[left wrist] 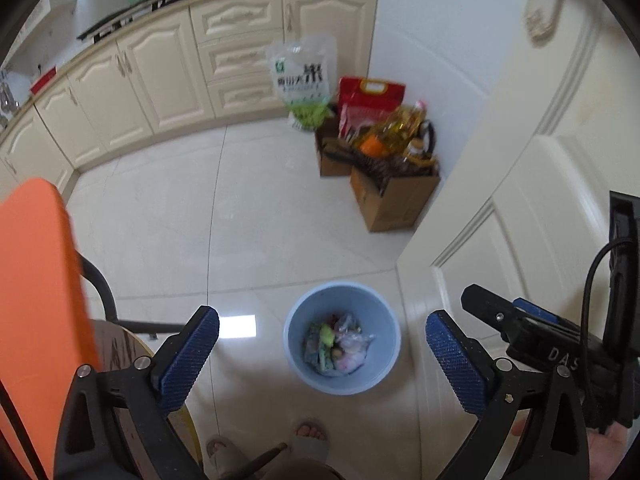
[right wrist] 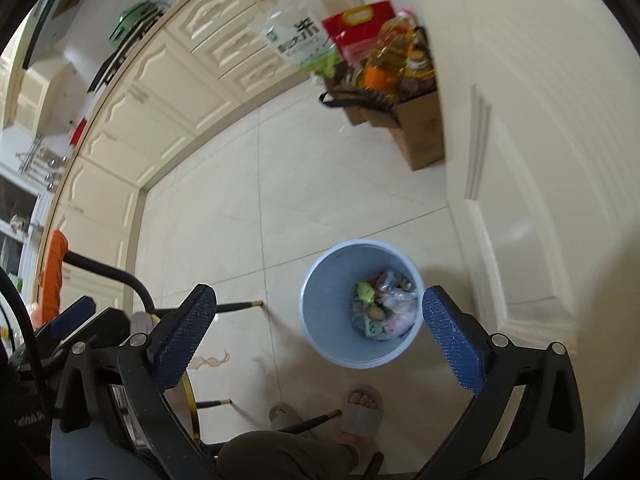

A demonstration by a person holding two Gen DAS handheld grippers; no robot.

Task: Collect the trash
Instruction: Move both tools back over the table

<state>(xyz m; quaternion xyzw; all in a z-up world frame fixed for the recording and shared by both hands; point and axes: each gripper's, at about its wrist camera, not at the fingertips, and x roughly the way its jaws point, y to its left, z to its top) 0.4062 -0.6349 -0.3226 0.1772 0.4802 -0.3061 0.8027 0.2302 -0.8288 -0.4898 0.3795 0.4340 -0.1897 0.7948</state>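
A light blue trash bin [left wrist: 298, 340] stands on the tiled floor below both grippers; it also shows in the right wrist view [right wrist: 320, 312]. It holds plastic bags and wrappers [left wrist: 340, 344] at the bottom [right wrist: 384, 312]. My left gripper [left wrist: 322, 354] is open and empty, held high above the bin. My right gripper [right wrist: 320, 336] is open and empty too, also above the bin. The right gripper's black body [left wrist: 560, 356] shows at the right of the left wrist view.
An orange chair back [left wrist: 36, 300] and a round table edge [left wrist: 120, 344] are at the left. Cardboard boxes with oil bottles and rice bags [left wrist: 384, 152] stand by the wall. A cream door [left wrist: 540, 200] is at the right. The person's sandalled feet [left wrist: 308, 436] are below.
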